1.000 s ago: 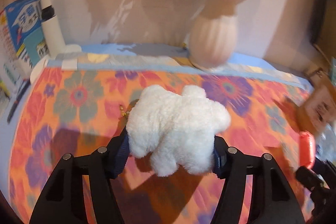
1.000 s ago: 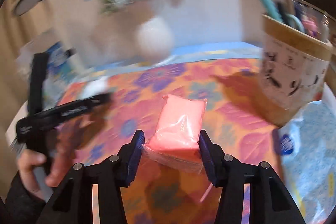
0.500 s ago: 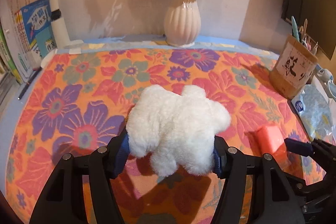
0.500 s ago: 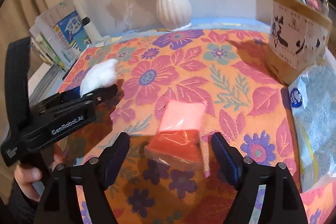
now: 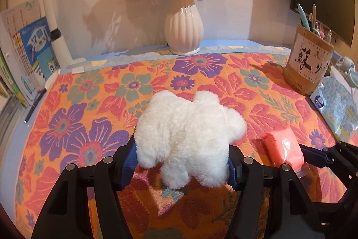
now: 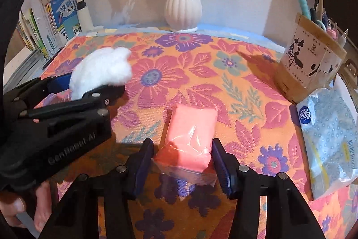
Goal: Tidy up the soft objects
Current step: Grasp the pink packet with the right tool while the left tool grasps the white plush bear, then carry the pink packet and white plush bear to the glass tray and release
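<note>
Both pairs of jaws are closed on something soft. In the left gripper sits a white plush toy, pinched low across its body so that most of the fluff bulges out ahead of the blue pads and hangs above the floral cloth. The right gripper has just been closing, and its pads now press both sides of a pink packet, clear wrapper and all; the packet's far end looks to be lying on the cloth, near the middle of the table.

Around them: a white ribbed vase of flowers at the back wall, a wooden pen holder to the right with a pale blue tissue pack in front of it, and books stacked at the left edge.

As for risks, the wrapper is the weak point (slick film, loose at the near end), so the packet could slide out when lifted if the pads hold plastic more than filling. The toy's grip is low and off-centre, so a quick swing might let it tip or squirm free. With the two grippers near each other, they could also knock together.
</note>
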A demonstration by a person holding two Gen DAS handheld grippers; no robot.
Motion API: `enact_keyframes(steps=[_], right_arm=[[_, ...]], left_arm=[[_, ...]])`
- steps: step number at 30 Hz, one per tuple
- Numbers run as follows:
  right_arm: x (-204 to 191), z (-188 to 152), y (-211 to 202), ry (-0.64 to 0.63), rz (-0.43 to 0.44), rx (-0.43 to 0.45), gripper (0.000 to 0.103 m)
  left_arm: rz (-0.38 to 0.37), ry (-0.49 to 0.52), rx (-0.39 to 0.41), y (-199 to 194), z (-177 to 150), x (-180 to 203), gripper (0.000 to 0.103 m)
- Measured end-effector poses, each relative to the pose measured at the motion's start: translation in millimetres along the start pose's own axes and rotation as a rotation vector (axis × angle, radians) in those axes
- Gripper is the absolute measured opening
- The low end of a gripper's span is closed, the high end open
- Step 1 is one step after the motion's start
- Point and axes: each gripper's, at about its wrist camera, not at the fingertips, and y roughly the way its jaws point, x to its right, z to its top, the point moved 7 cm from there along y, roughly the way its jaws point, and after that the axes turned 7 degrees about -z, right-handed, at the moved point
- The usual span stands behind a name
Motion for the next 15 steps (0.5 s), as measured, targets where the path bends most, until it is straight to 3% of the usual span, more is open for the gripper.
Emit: enact_keyframes(steps=[11, 15], right_arm=[[-6.2, 0.1, -11.0, -0.013, 0.006, 0.055, 0.051], [4.5, 3.9, -20.4, 0.04, 0.035, 0.093, 0.051]], left_arm=[[0.032, 0.027, -0.003, 0.1, -0.3, 1.2, 0.062], [0.045, 0.021, 0.001, -1.8, 0.9, -1.0, 0.062]])
